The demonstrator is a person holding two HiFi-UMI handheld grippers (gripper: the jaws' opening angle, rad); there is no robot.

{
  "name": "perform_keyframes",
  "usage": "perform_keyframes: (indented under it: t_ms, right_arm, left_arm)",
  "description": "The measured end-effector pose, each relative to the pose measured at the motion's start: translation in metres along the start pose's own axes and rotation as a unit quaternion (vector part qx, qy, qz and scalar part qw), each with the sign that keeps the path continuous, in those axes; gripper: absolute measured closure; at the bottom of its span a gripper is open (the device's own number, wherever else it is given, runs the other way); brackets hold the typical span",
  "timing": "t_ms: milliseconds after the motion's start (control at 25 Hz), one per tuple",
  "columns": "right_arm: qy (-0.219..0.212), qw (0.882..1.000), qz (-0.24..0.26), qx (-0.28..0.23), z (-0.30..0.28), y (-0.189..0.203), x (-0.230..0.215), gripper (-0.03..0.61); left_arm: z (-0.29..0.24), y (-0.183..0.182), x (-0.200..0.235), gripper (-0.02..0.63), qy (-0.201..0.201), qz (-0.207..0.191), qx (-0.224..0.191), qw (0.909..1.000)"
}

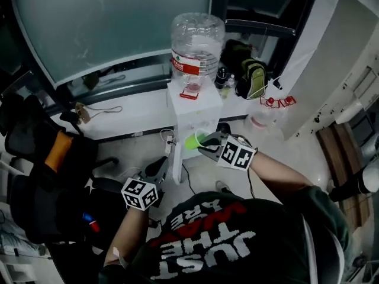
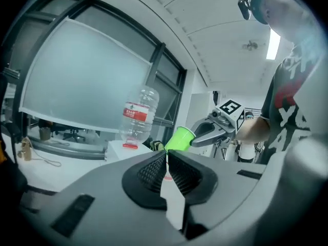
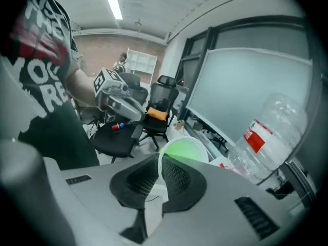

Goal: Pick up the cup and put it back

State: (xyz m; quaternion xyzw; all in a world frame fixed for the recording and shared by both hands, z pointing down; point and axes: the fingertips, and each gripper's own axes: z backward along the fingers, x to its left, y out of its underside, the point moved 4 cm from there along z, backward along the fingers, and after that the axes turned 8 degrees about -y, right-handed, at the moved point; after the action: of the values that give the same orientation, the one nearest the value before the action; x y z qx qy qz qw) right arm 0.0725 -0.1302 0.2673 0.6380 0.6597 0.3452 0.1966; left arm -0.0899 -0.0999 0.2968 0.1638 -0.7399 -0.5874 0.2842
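OK, right gripper has the green cup: fingers clamped on the rim, one inside the mouth & one outside, plain in the right gripper view w/ the green interior just past the pads. Cup's up in the air, tipped well off upright, base pointing toward the front of the white water dispenser, roughly level w/ the recess under the big clear bottle. Head view can't settle whether it's touching the dispenser or just short of it. Lower down & off to the side, left gripper hangs near the dispenser's foot, fingers pressed together on nothing, so it's idle. Progress: pick-up half looks done, since the cup's off any surface & firmly held. What's left, as I read it, is the put-back: level the cup, set it on its spot, let go, pull clear. That spot is prob. the dispenser's shelf, but it's hidden behind cup & gripper, so can't confirm. It's a thin rim pinch on a light cup & it could swing or slip if tipped fast, so a slow approach looks wise. Interior reads plain green, no water visible as far as I can see.
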Motion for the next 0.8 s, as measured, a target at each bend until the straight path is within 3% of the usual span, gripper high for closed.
perform_keyframes:
  t_ms: [160,320,560,800]
  right_arm:
    - [0.031,0.999,-0.001,-0.042,0.042,-0.042,0.010,0.532]
    - [0.047,0.995,-0.005,-0.085,0.083,-0.059,0.013,0.532]
    - [0.058,0.989,0.028,-0.130,0.140,-0.052,0.008,0.532]
    - [0.042,0.985,0.055,-0.157,0.200,-0.032,0.000,0.532]
  left_arm:
    - [0.014,-0.044,-0.006,0.594,0.014,-0.016,-0.033,0.9992]
    - [0.020,-0.082,-0.033,0.594,0.023,-0.042,-0.059,0.9971]
    - [0.013,-0.123,-0.070,0.594,0.002,-0.054,-0.105,0.9930]
    - [-0.018,-0.126,-0.117,0.594,-0.029,-0.017,-0.139,0.9898]
